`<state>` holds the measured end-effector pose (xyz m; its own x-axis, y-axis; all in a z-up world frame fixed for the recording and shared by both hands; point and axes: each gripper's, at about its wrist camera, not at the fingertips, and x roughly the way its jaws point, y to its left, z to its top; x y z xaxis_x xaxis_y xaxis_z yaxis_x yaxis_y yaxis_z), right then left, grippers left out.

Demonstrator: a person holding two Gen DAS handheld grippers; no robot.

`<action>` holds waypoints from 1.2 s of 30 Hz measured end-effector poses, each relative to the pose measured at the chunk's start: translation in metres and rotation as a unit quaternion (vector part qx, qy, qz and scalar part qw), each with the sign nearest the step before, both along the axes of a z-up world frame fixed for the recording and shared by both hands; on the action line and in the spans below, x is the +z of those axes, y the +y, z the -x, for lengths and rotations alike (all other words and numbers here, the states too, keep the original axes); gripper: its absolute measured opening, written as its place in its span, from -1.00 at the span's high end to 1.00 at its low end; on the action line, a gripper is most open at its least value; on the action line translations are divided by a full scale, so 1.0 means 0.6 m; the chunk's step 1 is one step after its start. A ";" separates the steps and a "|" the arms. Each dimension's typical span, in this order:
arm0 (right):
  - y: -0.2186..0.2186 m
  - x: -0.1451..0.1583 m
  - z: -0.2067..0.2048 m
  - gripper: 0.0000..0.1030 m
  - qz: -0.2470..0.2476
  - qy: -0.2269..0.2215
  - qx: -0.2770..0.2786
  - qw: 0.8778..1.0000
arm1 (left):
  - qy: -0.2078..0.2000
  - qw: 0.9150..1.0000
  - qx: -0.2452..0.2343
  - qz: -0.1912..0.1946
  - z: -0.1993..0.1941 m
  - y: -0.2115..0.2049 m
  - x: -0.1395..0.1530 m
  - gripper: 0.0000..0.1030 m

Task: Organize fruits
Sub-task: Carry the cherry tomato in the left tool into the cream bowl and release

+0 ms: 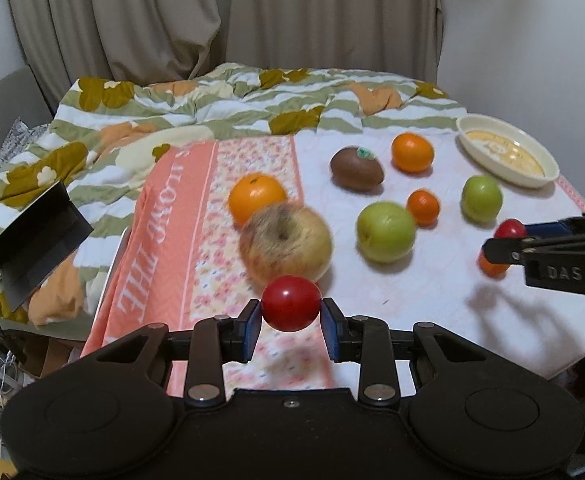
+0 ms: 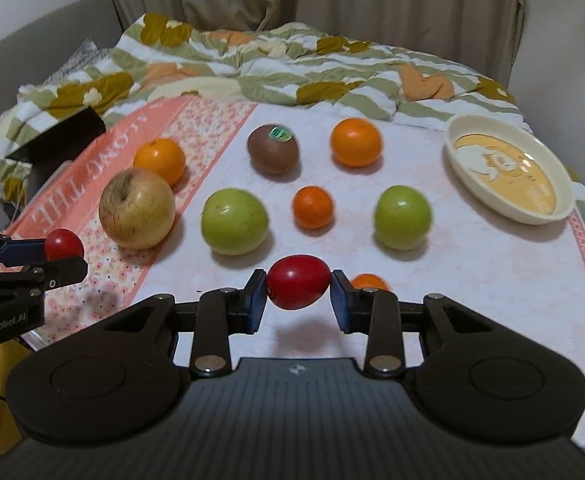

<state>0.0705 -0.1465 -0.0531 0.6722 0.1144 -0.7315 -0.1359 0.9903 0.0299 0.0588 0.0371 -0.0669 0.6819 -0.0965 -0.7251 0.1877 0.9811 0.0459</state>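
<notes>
My left gripper (image 1: 291, 312) is shut on a small red tomato (image 1: 291, 303), held above the pink cloth in front of a yellowish apple (image 1: 286, 243). My right gripper (image 2: 298, 296) is shut on another red tomato (image 2: 298, 287), above the white mat. On the mat lie two green apples (image 2: 234, 227) (image 2: 403, 217), a kiwi (image 2: 273, 149), two oranges (image 2: 356, 142) (image 2: 159, 160) and a small mandarin (image 2: 312, 207). Another small orange fruit (image 2: 368, 281) is partly hidden behind my right fingers. Each gripper shows in the other's view, the right (image 1: 504, 240) and the left (image 2: 62, 254).
A cream oval dish (image 2: 564, 200) stands empty at the back right of the mat. A rumpled flowered quilt (image 2: 276, 64) lies behind. A dark open box (image 1: 32, 236) sits at the left edge. Curtains hang behind.
</notes>
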 end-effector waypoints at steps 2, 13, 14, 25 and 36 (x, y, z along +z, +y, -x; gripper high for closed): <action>-0.025 0.017 0.008 0.04 0.000 -0.006 0.002 1.000 | -0.004 1.000 0.004 0.001 0.000 -0.021 0.014 0.31; -0.222 0.090 0.002 0.04 0.022 -0.036 0.026 0.999 | -0.038 0.998 0.046 0.020 -0.025 -0.175 0.085 0.31; -0.241 0.094 -0.003 0.04 0.024 -0.040 0.024 0.999 | -0.041 0.998 0.047 0.025 -0.030 -0.192 0.090 0.31; -0.406 0.122 -0.088 0.04 0.029 -0.071 0.005 0.997 | -0.053 0.996 0.026 0.059 -0.125 -0.330 0.114 0.31; -0.503 0.082 -0.226 0.04 -0.006 -0.057 -0.036 0.998 | -0.037 0.997 -0.049 0.043 -0.280 -0.455 0.087 0.31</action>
<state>0.2063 -0.4480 -0.0039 0.7581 0.0715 -0.6482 -0.0678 0.9972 0.0307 0.2269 -0.2359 -0.0147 0.7168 -0.2254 -0.6599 0.2826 0.9590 -0.0206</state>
